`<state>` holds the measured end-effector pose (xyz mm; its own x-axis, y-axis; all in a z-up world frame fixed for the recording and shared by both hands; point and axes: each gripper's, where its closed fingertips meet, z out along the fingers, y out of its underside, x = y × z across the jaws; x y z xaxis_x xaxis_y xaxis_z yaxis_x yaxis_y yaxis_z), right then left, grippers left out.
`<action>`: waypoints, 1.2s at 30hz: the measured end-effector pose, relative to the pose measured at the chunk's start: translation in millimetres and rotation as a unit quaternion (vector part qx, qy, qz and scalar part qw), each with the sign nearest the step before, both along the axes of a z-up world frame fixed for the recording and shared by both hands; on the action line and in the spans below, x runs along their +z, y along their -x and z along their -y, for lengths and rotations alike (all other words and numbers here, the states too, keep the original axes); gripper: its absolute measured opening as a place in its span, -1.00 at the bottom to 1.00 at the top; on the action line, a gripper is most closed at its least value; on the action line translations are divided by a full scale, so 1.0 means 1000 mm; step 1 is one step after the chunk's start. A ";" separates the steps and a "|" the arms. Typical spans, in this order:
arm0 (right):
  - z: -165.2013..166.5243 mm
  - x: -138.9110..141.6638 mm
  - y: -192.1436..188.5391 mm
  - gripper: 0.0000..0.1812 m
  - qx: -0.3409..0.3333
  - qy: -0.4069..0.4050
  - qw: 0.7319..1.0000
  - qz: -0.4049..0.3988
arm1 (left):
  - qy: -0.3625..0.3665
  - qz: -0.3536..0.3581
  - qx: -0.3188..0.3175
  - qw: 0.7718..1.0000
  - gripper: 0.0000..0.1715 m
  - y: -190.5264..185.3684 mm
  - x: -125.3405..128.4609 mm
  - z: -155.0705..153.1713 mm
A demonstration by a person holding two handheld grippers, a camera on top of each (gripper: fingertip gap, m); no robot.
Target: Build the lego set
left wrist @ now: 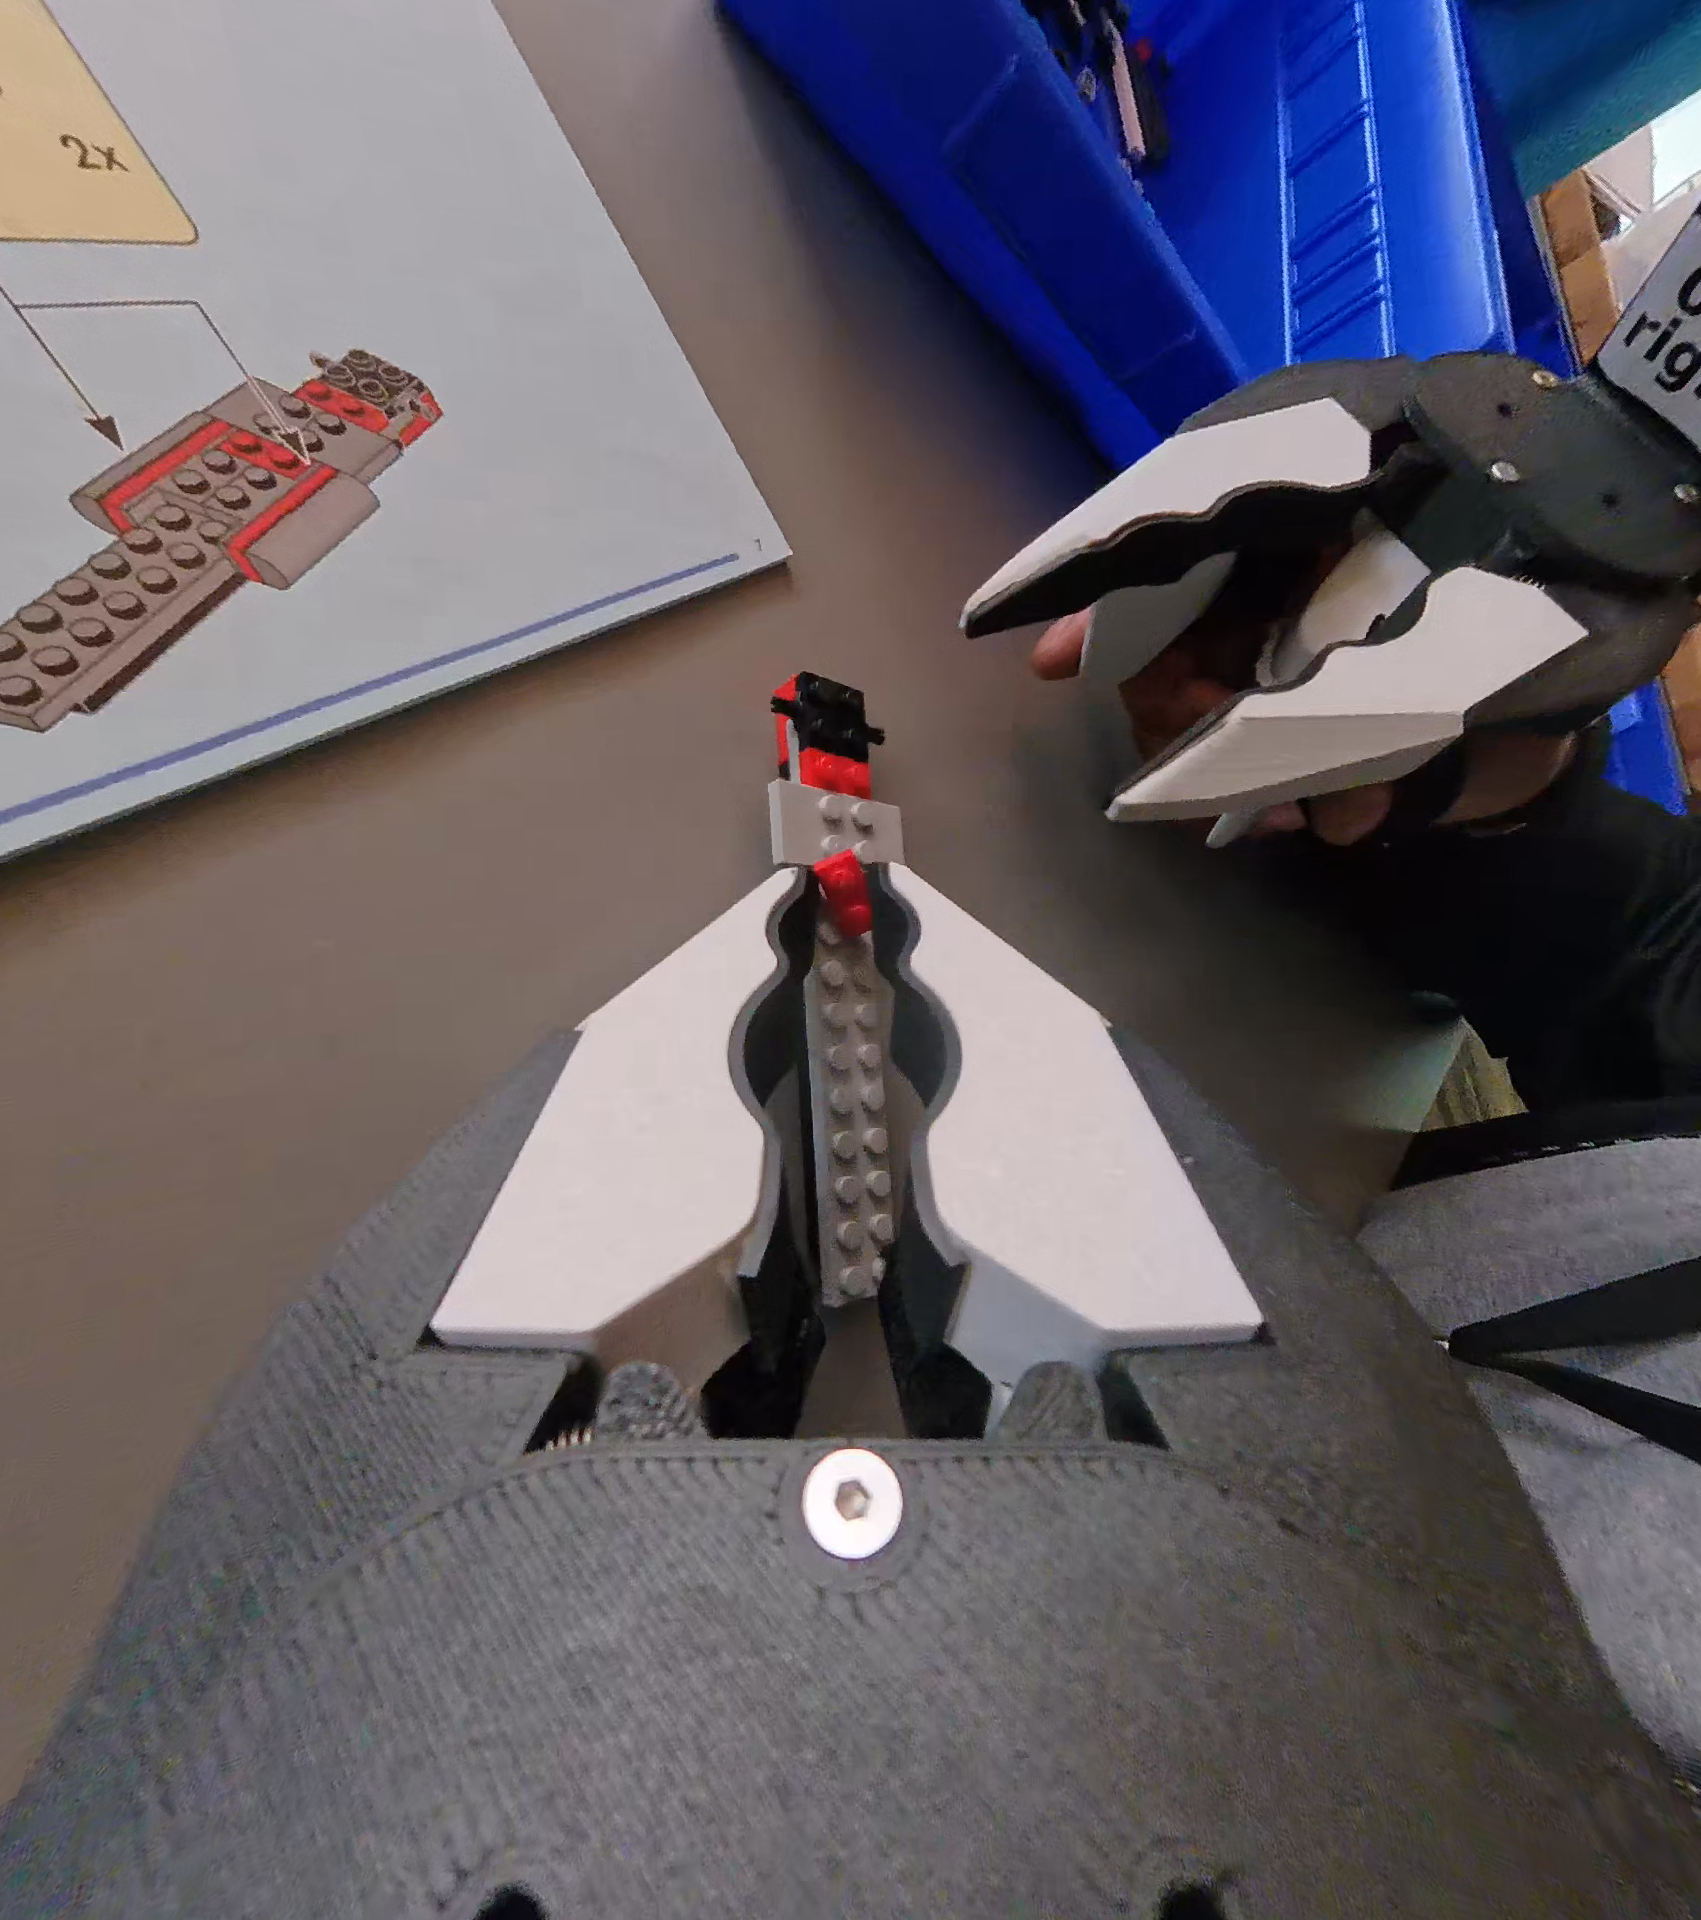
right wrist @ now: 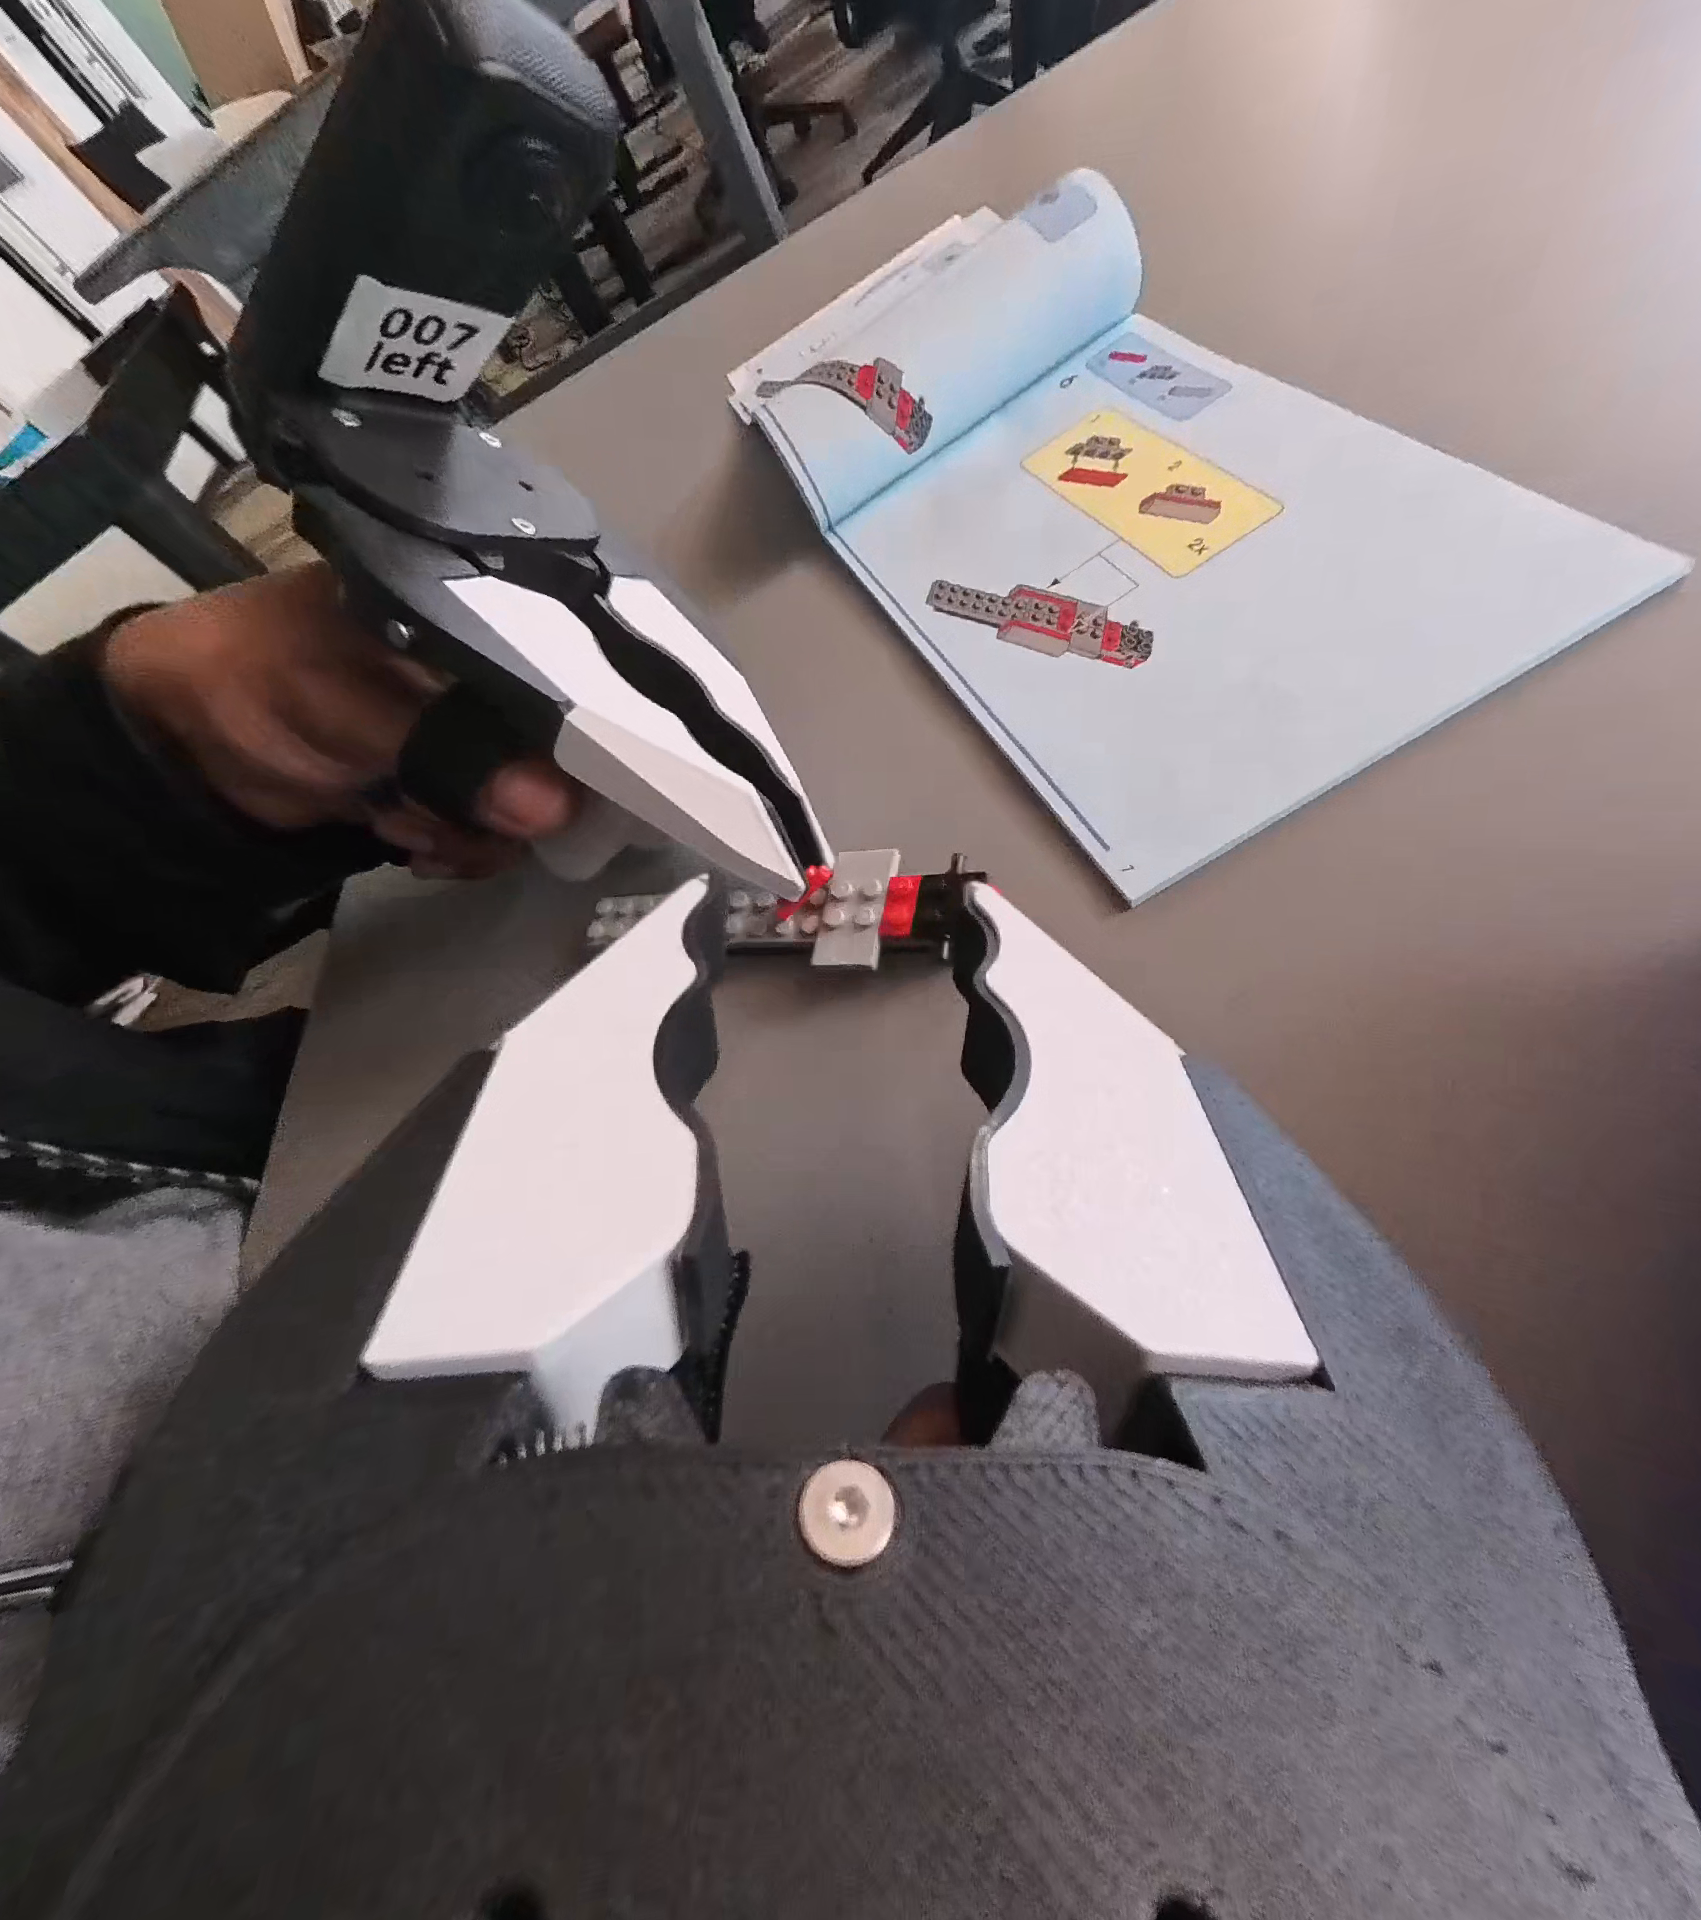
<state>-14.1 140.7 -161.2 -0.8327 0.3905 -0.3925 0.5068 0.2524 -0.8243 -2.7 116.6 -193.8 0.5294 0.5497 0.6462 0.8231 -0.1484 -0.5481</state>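
Observation:
The lego model (left wrist: 838,821) is a long grey plate with red bricks, a grey cross plate and a black end piece. It lies on the dark table (left wrist: 410,1039). My left gripper (left wrist: 841,883) comes down over the long plate, its tips shut on a small red piece (left wrist: 844,891) that sits on the model. In the right wrist view the model (right wrist: 851,920) lies crosswise just beyond my open right gripper (right wrist: 838,899), with the left gripper (right wrist: 804,878) pinching the red piece (right wrist: 804,891) from above. The right gripper (left wrist: 1043,717) is empty, right of the model.
An open instruction booklet (left wrist: 306,416) lies on the table left of the model; it also shows in the right wrist view (right wrist: 1189,582). A blue bin (left wrist: 1033,208) stands at the back. The table edge and the person's lap are on the right (left wrist: 1604,1299). About 5 cm separates my left fingertips from my right.

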 end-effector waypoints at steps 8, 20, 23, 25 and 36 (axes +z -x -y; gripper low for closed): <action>-0.006 0.003 0.000 -0.51 -0.015 0.022 1.000 0.013 | 0.006 -0.007 0.004 1.000 -0.84 0.000 -0.001 0.003; -0.009 0.010 0.000 -0.52 -0.008 0.069 0.997 0.039 | 0.036 -0.118 -0.049 0.991 -0.73 -0.002 0.013 0.007; -0.009 0.011 -0.001 -0.52 -0.004 0.073 0.996 0.043 | 0.050 -0.184 -0.099 0.977 -0.73 0.000 0.019 0.010; -0.009 0.011 -0.002 -0.52 -0.001 0.074 0.996 0.045 | 0.055 -0.211 -0.129 0.967 -0.72 0.000 0.019 0.009; -0.009 0.012 -0.002 -0.53 0.004 0.083 0.995 0.055 | 0.106 -0.240 -0.196 0.945 -0.73 -0.007 0.002 0.002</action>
